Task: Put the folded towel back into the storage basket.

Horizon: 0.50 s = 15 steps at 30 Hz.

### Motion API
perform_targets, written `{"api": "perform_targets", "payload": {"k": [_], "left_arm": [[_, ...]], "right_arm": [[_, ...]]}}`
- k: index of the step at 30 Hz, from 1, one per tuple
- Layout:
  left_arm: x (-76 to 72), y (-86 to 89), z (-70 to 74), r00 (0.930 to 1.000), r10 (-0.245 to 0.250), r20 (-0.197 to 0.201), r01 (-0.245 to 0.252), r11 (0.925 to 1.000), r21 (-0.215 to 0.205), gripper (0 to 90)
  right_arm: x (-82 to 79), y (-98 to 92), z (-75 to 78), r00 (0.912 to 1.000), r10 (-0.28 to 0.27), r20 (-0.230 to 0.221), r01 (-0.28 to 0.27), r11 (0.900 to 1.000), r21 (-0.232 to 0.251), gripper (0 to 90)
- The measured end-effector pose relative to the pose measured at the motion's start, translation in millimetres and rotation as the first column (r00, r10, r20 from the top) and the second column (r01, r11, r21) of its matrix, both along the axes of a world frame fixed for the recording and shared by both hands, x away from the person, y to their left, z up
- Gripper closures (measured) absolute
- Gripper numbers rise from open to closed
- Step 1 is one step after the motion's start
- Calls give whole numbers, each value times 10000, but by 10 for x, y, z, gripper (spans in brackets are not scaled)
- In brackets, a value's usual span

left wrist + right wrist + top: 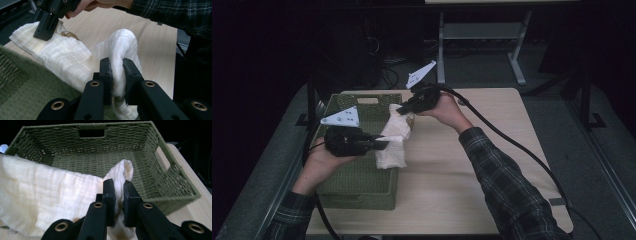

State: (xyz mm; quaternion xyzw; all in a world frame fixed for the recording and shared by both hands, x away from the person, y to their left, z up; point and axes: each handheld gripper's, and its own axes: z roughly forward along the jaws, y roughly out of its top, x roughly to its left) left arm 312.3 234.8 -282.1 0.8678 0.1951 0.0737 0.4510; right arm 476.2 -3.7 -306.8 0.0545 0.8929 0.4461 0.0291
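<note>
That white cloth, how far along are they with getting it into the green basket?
Done: both grippers are shut on the white cloth, the left gripper and the right gripper each pinching a bunched fold. In hand: it hangs stretched between them over the green basket's right rim. Left, probably: lowering it inside and letting go; the basket floor looks bare.

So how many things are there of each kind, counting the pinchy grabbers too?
Grippers: 2, the left gripper and the right gripper
White cloth: 1, pinched by both
Green woven basket: 1
Wooden table: 1
Total: 5
</note>
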Motion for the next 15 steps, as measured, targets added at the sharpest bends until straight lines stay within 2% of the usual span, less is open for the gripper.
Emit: {"api": "perform_targets", "payload": {"k": [7,9,15], "left_arm": [[-48,189,-53,9993,383,-52,-382,9991,199,788],[-68,240,-58,9990,450,-63,-448,9987,234,788],[-115,383,-137,9973,703,-219,-696,9970,330,788]], "right_arm": [[15,256,-68,9999,102,-32,-102,9999,20,825],[18,332,-96,9996,265,65,-265,9996,-42,825],[21,551,-178,9988,478,-39,-478,9989,27,825]]}}
